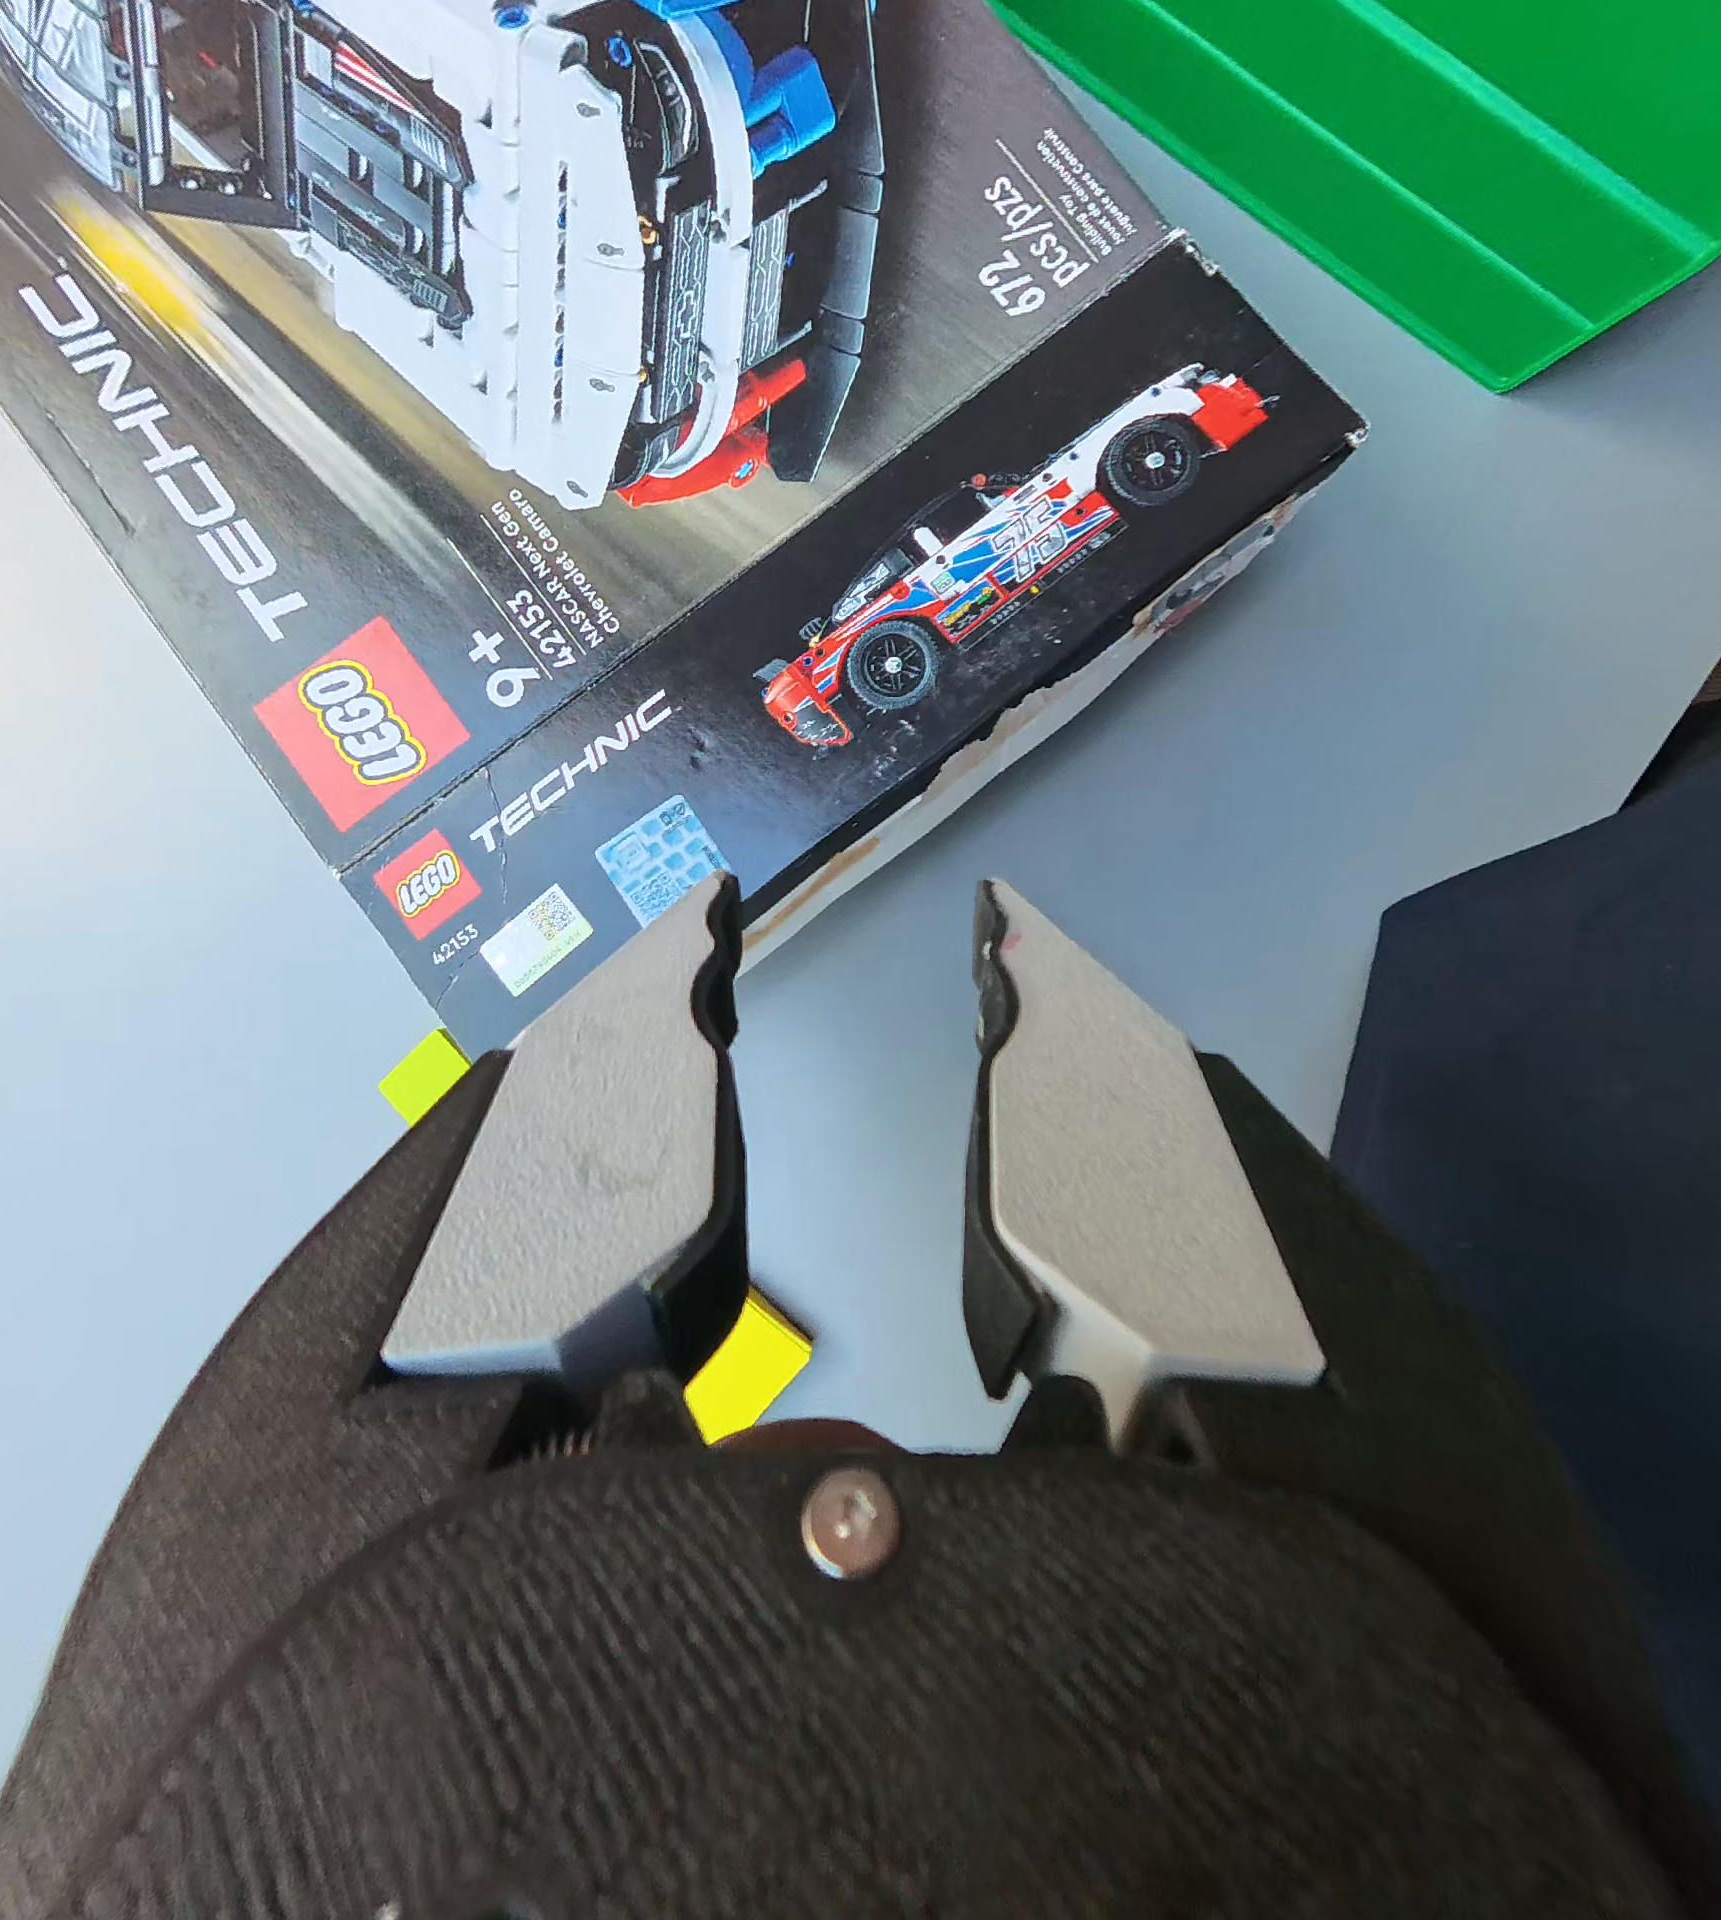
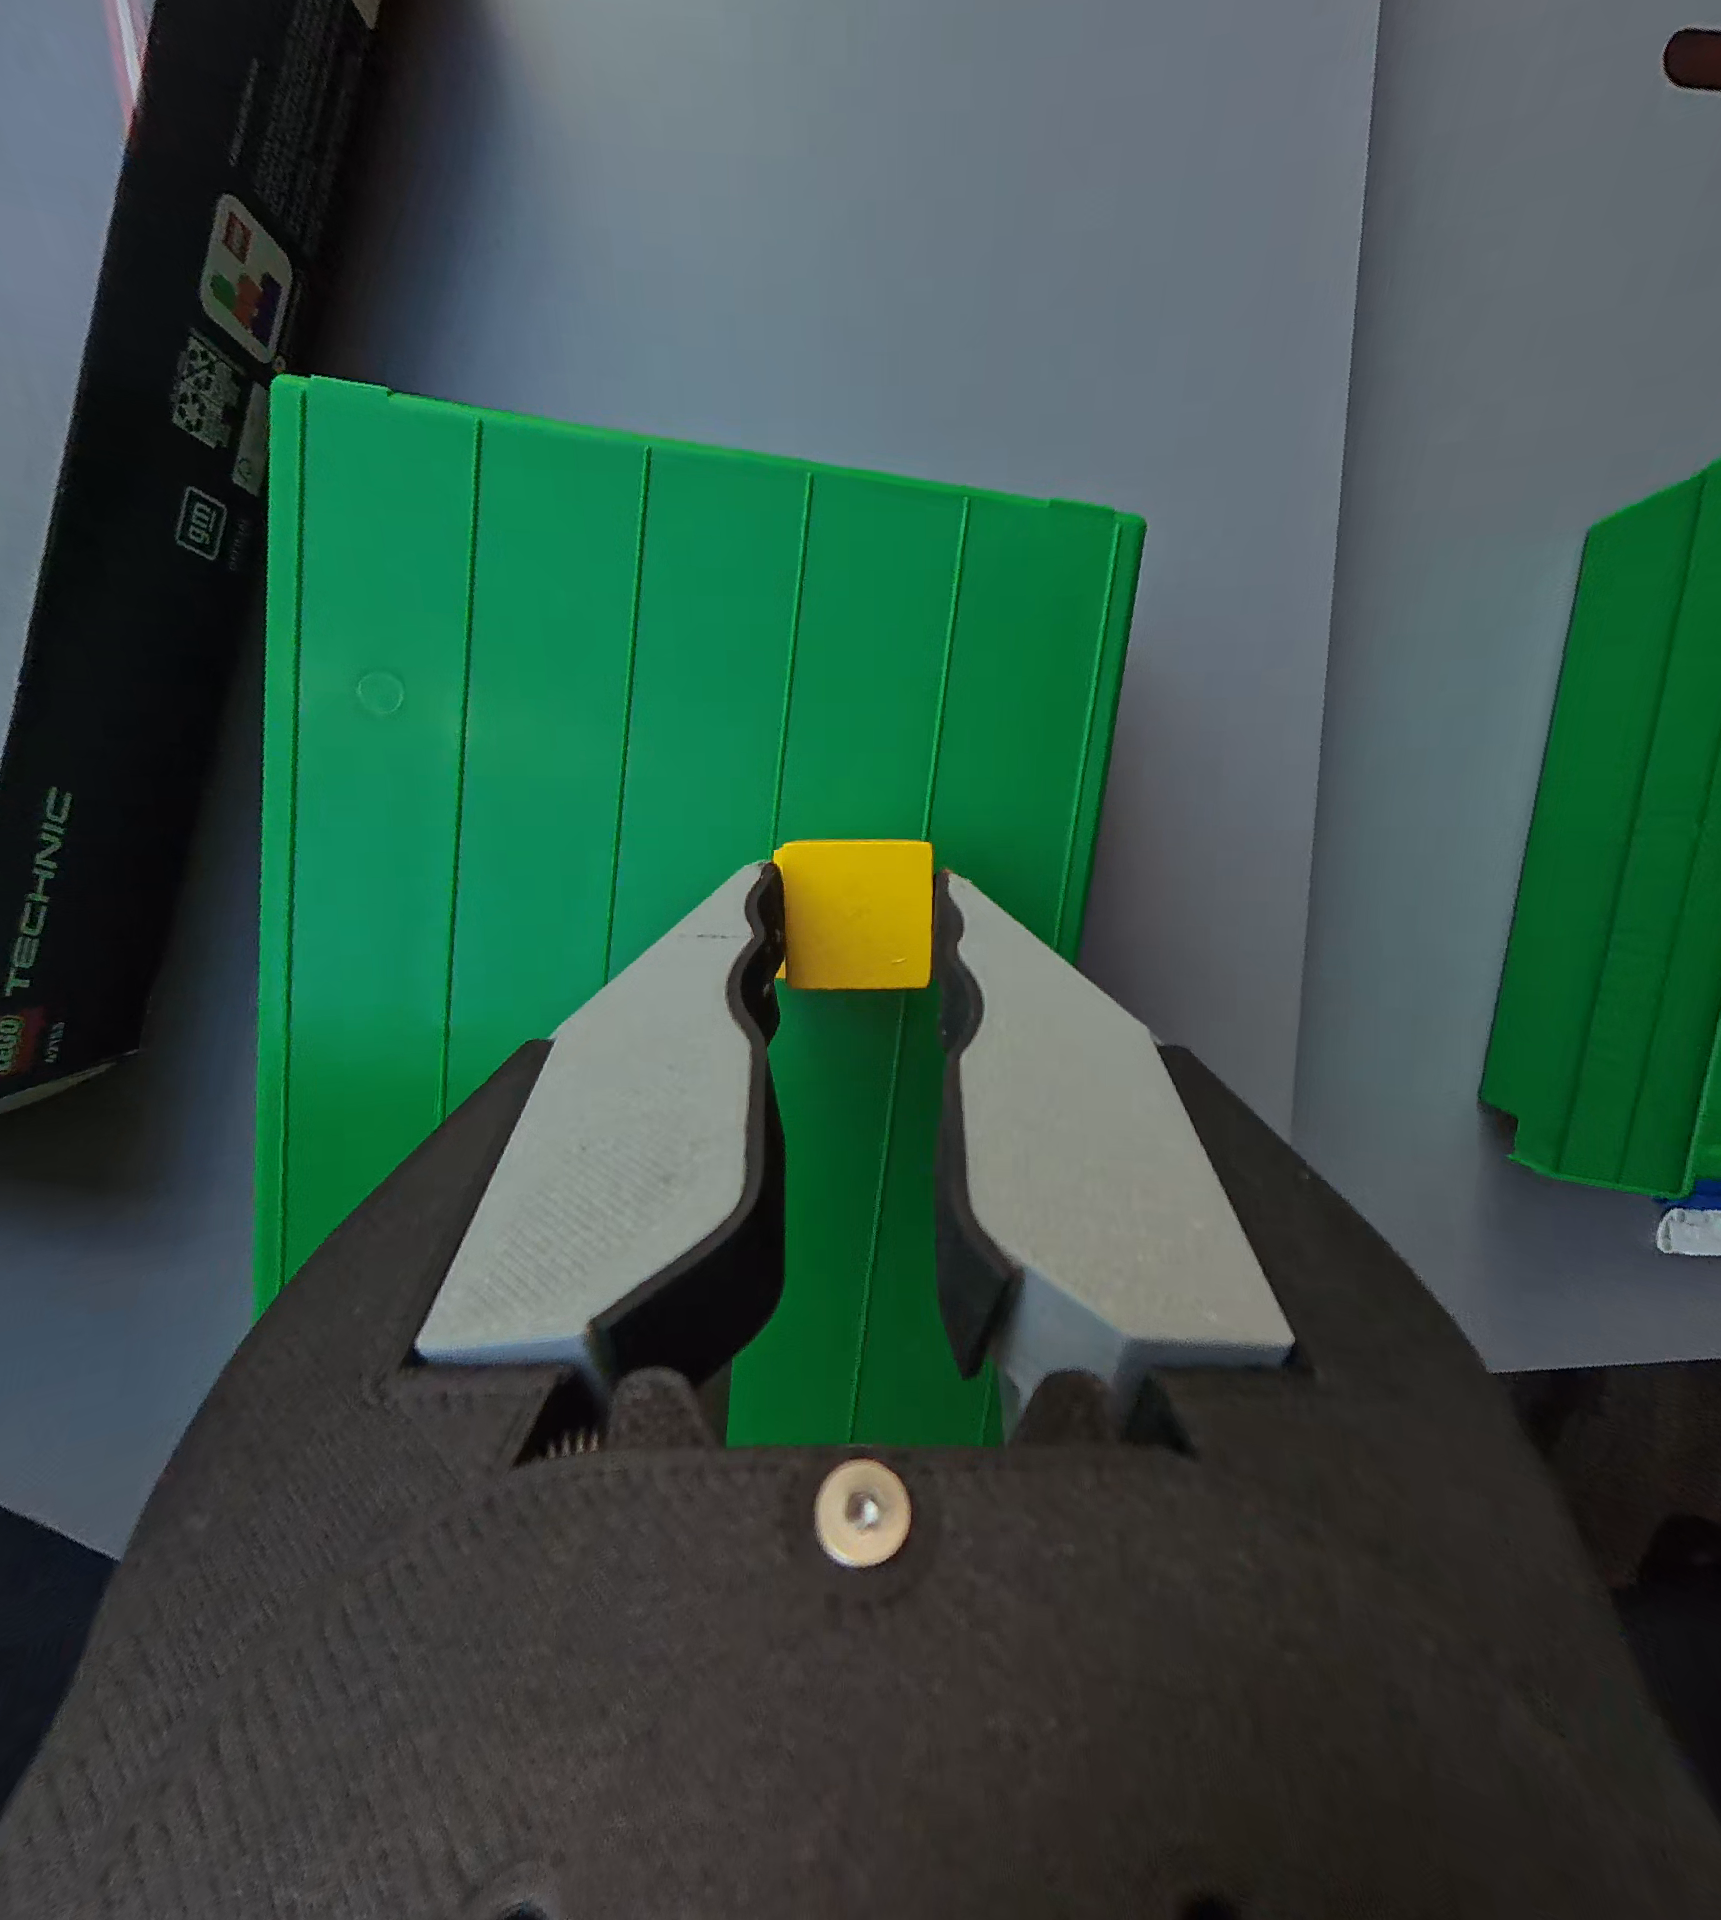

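My right gripper (image 2: 856,914) is shut on a yellow cube (image 2: 856,912); both pads press its sides, and it is held over a flat green ribbed panel (image 2: 565,790). My left gripper (image 1: 854,940) is open with nothing between its fingertips, low over the grey table (image 1: 87,1039), its left fingertip (image 1: 716,925) at the near corner of a black toy-car box (image 1: 627,540). Two yellow-green blocks lie under the left gripper: one (image 1: 423,1072) beside the left finger, one (image 1: 747,1366) near the base of the fingers.
A green bin (image 1: 1438,156) stands at the back right in the left wrist view. In the right wrist view the black box (image 2: 149,582) is at the left, and a second green bin (image 2: 1666,831) with several small parts is at the right. A dark cloth (image 1: 1604,1195) lies at the table's edge. Spacing between my two grippers at the tips: around 40 centimetres.
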Available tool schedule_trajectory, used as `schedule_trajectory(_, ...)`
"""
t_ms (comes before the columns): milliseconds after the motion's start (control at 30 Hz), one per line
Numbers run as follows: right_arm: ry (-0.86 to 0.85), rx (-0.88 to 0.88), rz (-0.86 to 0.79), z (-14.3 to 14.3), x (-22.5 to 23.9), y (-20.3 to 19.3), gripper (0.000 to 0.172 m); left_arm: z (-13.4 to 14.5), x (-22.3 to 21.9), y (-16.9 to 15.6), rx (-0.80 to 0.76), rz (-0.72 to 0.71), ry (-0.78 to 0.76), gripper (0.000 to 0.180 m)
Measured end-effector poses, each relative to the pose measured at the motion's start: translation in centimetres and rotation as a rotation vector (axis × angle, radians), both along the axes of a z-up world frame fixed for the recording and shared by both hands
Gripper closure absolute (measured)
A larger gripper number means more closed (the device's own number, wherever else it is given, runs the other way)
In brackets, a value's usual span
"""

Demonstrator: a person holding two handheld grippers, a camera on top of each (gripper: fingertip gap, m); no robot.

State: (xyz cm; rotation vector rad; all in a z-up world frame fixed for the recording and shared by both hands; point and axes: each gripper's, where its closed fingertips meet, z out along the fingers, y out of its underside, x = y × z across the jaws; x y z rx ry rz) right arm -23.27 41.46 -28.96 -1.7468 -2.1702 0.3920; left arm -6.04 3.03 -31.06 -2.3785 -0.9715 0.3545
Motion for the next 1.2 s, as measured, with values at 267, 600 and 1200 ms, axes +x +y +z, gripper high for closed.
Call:
schedule_trajectory(267, 0.010, 0.002, -0.019, -0.1, 0.2, -0.1, 0.145, -0.2, -0.2, -0.3, 0.000, -0.004, -0.003, 0.138)
schedule_trajectory(600, 0.192, -0.110, -0.107, 5.4, 2.5, -0.2, 0.134, -2.0, -0.2, -4.6, -0.022, 0.048, -0.052, 0.133)
schedule_trajectory(1200, 0.245, -0.351, -0.051, 6.7, 10.3, -4.7, 0.142, -9.1, -6.1, -12.2, -0.121, -0.172, -0.183, 0.121)
